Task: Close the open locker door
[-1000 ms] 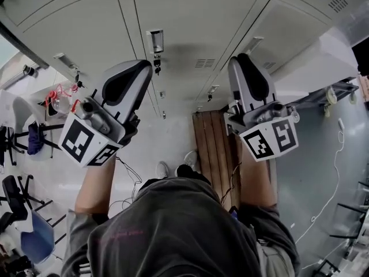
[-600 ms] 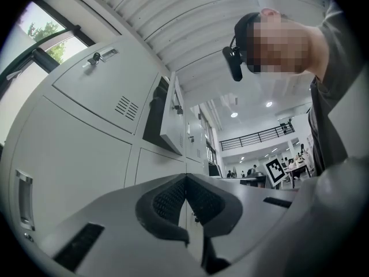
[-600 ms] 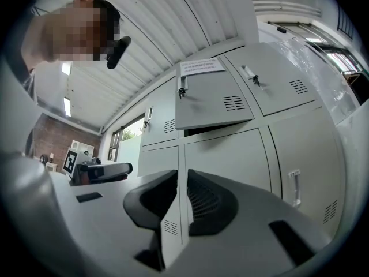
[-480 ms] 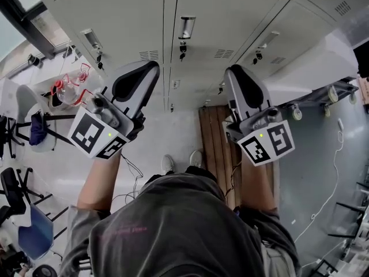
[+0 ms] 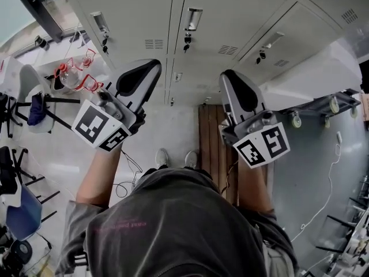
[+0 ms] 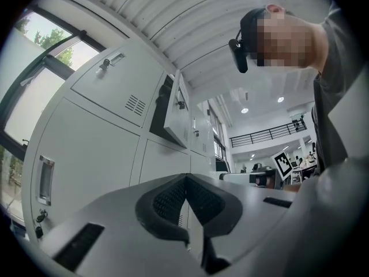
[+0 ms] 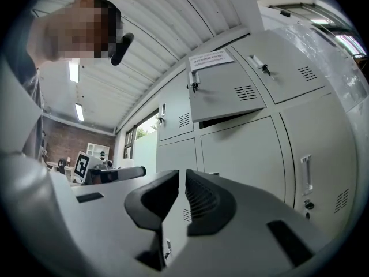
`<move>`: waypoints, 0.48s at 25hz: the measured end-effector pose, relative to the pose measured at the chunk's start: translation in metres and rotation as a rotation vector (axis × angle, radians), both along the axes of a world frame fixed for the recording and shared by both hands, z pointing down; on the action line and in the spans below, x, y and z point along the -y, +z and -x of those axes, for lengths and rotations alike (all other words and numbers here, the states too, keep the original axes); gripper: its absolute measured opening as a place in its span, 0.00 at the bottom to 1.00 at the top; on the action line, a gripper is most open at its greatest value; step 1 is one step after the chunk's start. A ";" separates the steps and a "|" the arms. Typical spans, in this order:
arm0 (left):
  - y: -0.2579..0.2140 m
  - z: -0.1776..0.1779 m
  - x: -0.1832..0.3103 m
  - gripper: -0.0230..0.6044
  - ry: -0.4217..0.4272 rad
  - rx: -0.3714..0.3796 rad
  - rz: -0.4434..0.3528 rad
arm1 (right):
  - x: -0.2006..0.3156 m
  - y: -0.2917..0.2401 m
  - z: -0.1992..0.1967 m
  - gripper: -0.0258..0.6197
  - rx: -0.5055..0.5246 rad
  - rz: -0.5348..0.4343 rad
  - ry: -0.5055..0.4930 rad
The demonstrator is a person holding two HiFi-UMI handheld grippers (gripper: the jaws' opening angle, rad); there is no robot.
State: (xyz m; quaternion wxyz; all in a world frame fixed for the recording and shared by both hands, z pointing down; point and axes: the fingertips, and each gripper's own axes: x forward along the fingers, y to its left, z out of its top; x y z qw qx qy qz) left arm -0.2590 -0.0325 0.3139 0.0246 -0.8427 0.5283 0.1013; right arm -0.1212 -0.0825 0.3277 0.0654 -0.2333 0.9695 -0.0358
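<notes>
Facing grey locker bank (image 5: 230, 22): two hand-held tools, one door ajar.

Item 1, open locker door (image 7: 225, 94): upper row, above and beyond both tools, touched by neither. It is plain grey metal with a vent grille, a key lock near its left edge and a paper label (image 7: 210, 58) at its top. It is swung outward, with a dark gap below its lower edge. Item 2, left tool (image 6: 185, 183): jaws pressed together, nothing between them, raised toward the lockers. Item 3, right tool (image 7: 181, 180): jaws closed to a thin slit, empty. Surroundings: wooden pallet (image 5: 213, 137) on the floor near the person's shoes (image 5: 163, 156); blue chair (image 5: 23, 212) at near left; white cable (image 5: 331, 172) trailing across the floor at right.
</notes>
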 end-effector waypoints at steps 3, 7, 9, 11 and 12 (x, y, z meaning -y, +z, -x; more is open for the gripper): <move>0.003 -0.013 -0.001 0.06 -0.019 0.001 0.013 | -0.001 0.004 -0.012 0.11 0.000 0.010 -0.025; 0.003 -0.033 0.002 0.06 -0.037 0.012 0.026 | 0.003 0.009 -0.029 0.10 0.009 0.022 -0.045; 0.003 -0.043 0.004 0.06 -0.042 0.018 0.032 | 0.007 0.011 -0.037 0.10 0.014 0.030 -0.054; 0.004 -0.051 0.007 0.06 -0.045 0.024 0.040 | 0.010 0.013 -0.043 0.10 0.020 0.037 -0.061; 0.005 -0.055 0.008 0.06 -0.046 0.027 0.044 | 0.011 0.014 -0.046 0.10 0.022 0.040 -0.064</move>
